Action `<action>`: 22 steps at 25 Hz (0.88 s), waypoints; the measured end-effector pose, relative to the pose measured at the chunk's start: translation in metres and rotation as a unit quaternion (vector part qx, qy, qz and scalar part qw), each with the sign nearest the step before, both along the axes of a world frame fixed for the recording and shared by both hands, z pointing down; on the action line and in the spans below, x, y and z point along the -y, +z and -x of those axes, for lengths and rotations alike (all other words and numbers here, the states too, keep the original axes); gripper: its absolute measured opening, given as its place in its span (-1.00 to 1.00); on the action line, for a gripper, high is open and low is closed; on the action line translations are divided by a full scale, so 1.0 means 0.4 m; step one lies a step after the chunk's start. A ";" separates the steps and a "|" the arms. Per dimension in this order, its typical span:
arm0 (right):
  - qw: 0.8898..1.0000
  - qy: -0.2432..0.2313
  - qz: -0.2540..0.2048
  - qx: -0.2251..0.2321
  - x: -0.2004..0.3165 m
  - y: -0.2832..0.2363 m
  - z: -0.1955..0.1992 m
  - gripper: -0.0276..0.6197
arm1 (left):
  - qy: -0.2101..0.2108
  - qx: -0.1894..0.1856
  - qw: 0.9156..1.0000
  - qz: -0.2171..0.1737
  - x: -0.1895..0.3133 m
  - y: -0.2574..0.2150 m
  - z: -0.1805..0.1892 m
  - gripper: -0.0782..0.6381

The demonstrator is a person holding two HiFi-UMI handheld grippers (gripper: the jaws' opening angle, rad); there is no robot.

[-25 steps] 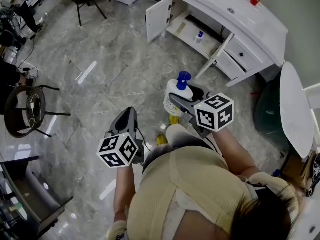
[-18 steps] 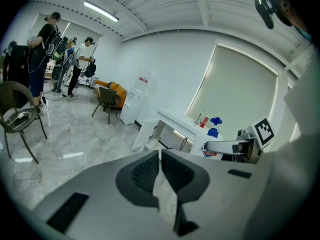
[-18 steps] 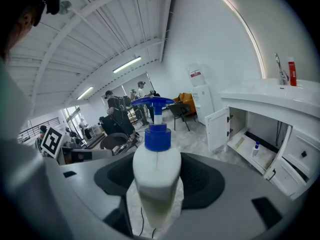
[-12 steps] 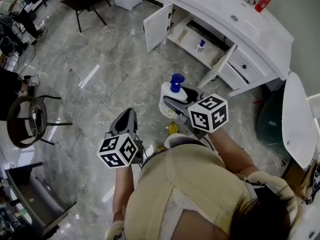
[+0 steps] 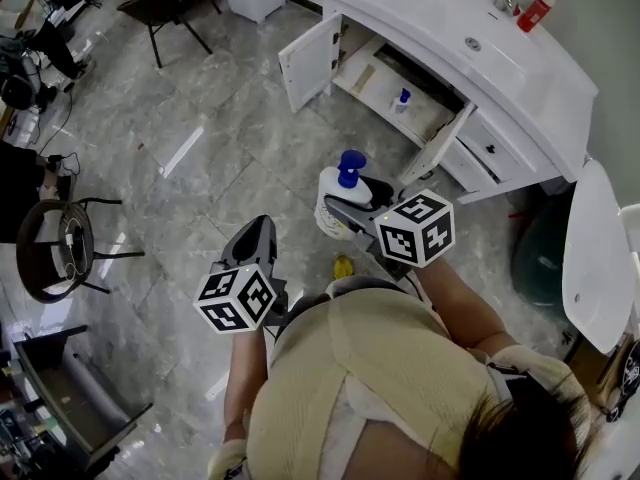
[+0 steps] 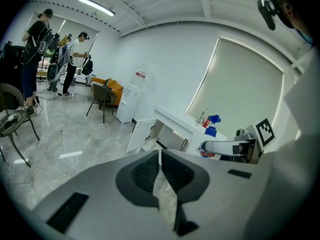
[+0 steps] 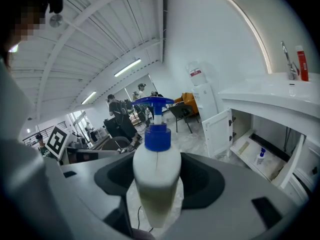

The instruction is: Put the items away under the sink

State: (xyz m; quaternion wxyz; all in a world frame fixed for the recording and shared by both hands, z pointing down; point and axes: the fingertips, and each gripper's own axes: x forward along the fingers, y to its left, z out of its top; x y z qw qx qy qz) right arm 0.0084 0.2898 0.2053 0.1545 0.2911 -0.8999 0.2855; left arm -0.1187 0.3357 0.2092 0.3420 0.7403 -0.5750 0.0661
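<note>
A white pump bottle (image 5: 338, 190) with a blue pump head hangs above the floor, and my right gripper (image 5: 348, 216) is shut on its body. In the right gripper view the bottle (image 7: 156, 176) stands upright between the dark pads. My left gripper (image 5: 252, 240) sits lower left of it, shut with nothing in it; its pads (image 6: 172, 171) meet. The white sink cabinet (image 5: 455, 53) lies ahead with both doors open. A small blue-capped bottle (image 5: 402, 99) stands on its inner shelf.
The left cabinet door (image 5: 303, 61) and the right door (image 5: 440, 143) swing out over the floor. A red bottle (image 5: 537, 10) and a tap stand on the counter. A round stool (image 5: 55, 246) is at left, a white table (image 5: 590, 253) at right, something yellow (image 5: 343, 266) on the floor.
The right gripper has carried the pump bottle forward, closer to the open cabinet. The left gripper keeps its place beside it and stays shut.
</note>
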 end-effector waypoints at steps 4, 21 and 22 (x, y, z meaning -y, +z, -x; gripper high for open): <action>1.000 0.002 0.004 0.001 0.037 0.011 -0.016 -0.05 | 0.002 -0.003 1.000 0.001 0.042 0.004 -0.022 -0.64; 0.999 0.048 0.020 -0.012 0.209 0.056 -0.048 -0.05 | 0.051 -0.012 0.999 0.012 0.258 0.044 -0.049 -0.64; 0.998 0.053 0.021 -0.013 0.223 0.058 -0.048 -0.05 | 0.056 -0.013 0.998 0.013 0.277 0.047 -0.049 -0.64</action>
